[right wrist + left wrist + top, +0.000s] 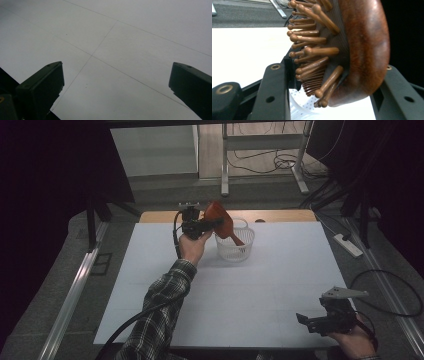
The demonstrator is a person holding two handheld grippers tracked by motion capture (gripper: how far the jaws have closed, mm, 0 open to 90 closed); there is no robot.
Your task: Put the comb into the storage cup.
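Left gripper [212,224] clamped on brush [220,222] head, handle slanting down into basket [235,251] directly beneath. Right gripper [305,320] spread, empty, well apart near table [280,285] edge.

Clamped between the two black jaws of the left gripper [334,82]: a reddish-brown wooden hairbrush [364,50], standing on edge, round-tipped wooden bristles [312,40] aimed toward frame left. White perforated basket [303,103] at bottom centre, white table [244,50] at left.

High view overhead; gripper views close; shared: table [280,285].
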